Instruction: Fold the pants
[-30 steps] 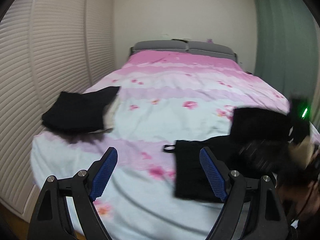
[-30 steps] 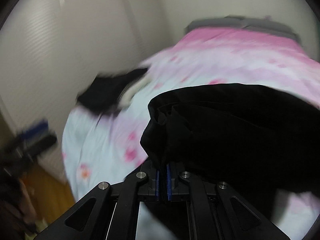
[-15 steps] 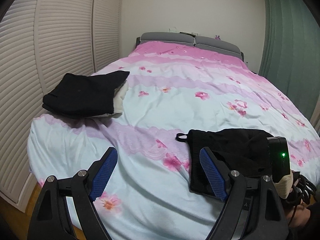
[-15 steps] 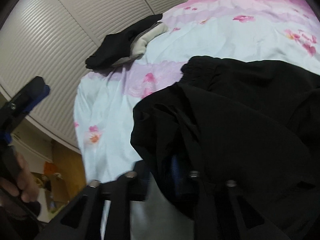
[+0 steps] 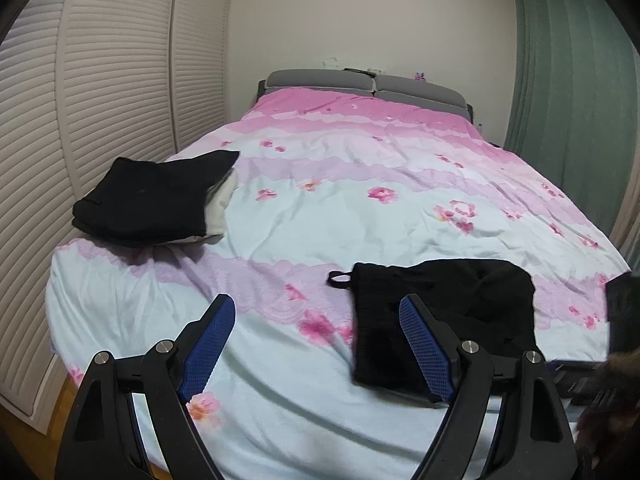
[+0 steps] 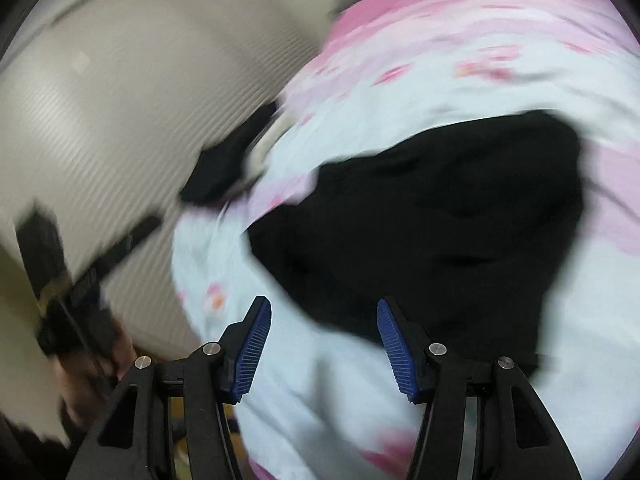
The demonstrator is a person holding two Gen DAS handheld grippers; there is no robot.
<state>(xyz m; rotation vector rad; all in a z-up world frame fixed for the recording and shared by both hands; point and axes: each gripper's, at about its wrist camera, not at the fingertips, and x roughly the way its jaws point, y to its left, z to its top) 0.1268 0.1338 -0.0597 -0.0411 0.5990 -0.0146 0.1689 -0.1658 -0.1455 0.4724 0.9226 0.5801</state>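
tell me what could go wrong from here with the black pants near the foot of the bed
1. The folded black pants look lumpy on top, so the fold may slump open.
2. The right gripper has just been opening, nothing between its jaws now; that view is blurred, and a careless swing near the pants could drag an edge and undo the fold.
3. A cord loop sticks out on the left side of the pants in the left wrist view; the open left gripper could snag it.

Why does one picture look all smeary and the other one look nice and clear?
Right wrist view: smeared by motion blur, so the black pants and bedspread streak, though the right gripper stays sharp. Left wrist view: sharp, with the folded pile crisp and only fisheye bending at the edges.
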